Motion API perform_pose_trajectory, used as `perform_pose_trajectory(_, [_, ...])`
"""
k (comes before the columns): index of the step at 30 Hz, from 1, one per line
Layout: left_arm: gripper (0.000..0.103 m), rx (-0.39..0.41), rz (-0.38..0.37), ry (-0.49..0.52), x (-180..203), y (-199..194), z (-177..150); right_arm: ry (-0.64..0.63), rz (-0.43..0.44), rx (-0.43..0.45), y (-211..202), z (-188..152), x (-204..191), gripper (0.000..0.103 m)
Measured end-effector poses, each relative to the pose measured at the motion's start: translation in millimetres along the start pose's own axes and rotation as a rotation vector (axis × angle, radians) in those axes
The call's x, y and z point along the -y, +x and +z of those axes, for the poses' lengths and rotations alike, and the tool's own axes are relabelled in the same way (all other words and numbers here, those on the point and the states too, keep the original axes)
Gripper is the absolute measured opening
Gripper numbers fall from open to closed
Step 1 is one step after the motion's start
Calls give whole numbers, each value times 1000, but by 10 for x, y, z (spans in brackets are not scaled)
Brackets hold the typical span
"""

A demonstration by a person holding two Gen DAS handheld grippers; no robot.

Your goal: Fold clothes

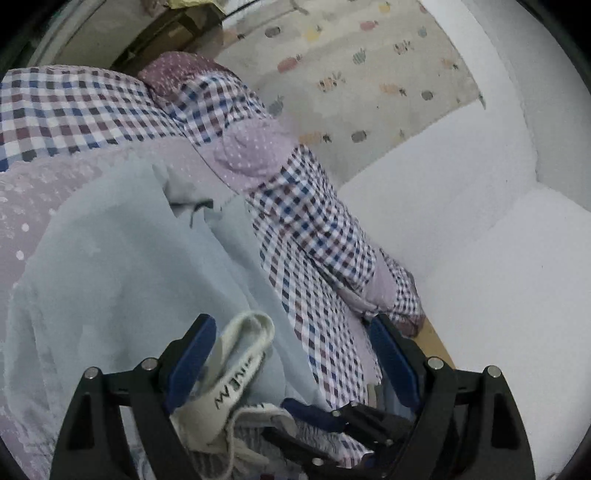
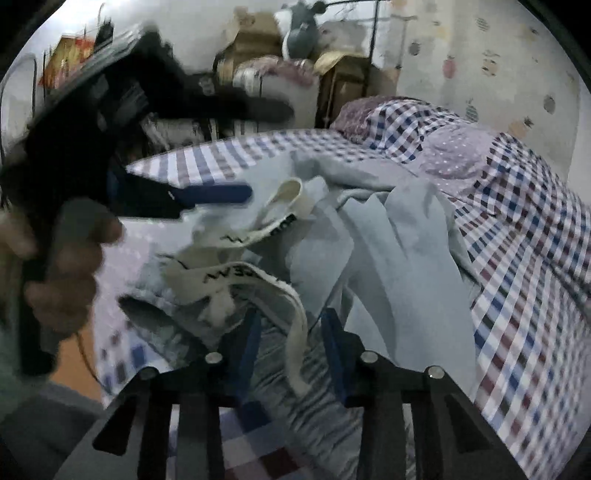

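A light blue garment (image 1: 122,258) (image 2: 399,251) lies crumpled on a checked bedcover (image 1: 317,229) (image 2: 524,295). Its cream waistband (image 1: 240,354) (image 2: 229,277) carries black letters. My left gripper (image 1: 290,325) is open wide just above the garment, and the waistband loop sits between its blue fingers (image 1: 195,354). From the right wrist view the left gripper (image 2: 255,151) shows blurred at the upper left, held by a hand (image 2: 66,258). My right gripper (image 2: 291,332) stands open, with a strip of waistband running between its blue pads (image 2: 251,339) and space on both sides.
White cushions (image 1: 461,221) lie right of the bed, with a strip of wooden floor (image 1: 437,341) between. Lilac dotted fabric (image 1: 255,155) lies on the checks. A fruit-patterned wall (image 1: 351,74), cardboard boxes (image 2: 255,33) and a grey plush toy (image 2: 303,37) stand behind.
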State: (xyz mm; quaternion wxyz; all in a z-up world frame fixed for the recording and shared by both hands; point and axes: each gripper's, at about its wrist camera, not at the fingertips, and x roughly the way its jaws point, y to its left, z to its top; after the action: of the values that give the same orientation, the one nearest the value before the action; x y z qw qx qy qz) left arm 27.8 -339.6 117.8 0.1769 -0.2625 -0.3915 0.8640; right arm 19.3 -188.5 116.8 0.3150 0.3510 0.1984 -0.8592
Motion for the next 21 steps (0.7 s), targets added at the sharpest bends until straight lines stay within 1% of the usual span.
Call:
perform_pose_trajectory(2, [88,21,6,-9,-51,-46,23,-33,-26,-42,117,30,-21,27])
perform_pose_trajectory(3, [88,31,10,-14,-77,-69,34,-43,-42,-54,145,40,-23,25])
perform_pose_trajectory(4, [88,42,13,-18,-102,-92,46,-49,-59,-57,151,50,-18,19])
perform_pose_trajectory(5, [88,52,16,-23,-128,-115,57,-54,-77,-60,157,60,-13,7])
perform_pose_trajectory(6, [88,61,21,-23,-145,-140,68,-47,-92,-56,154,82,10,5])
perform_pose_trajectory(8, [88,74,36,-3,-142,-191,86,-9,-118,-35,128,149,89,5])
perform_pose_trajectory(10, [88,87,43,12,-126,-201,90,38,-142,-14,99,230,192,5])
perform_pose_trajectory(14, [88,96,34,-2,-155,-186,107,192,-176,26,27,469,542,5])
perform_pose_trajectory(16, [88,100,34,-10,-168,-165,115,250,-201,31,5,566,689,6])
perform_pose_trajectory(18, [88,101,34,-16,-176,-164,119,312,-252,29,-27,639,849,11])
perform_pose_trajectory(21, [88,100,38,-18,-186,-166,123,389,-318,34,-105,694,1062,28])
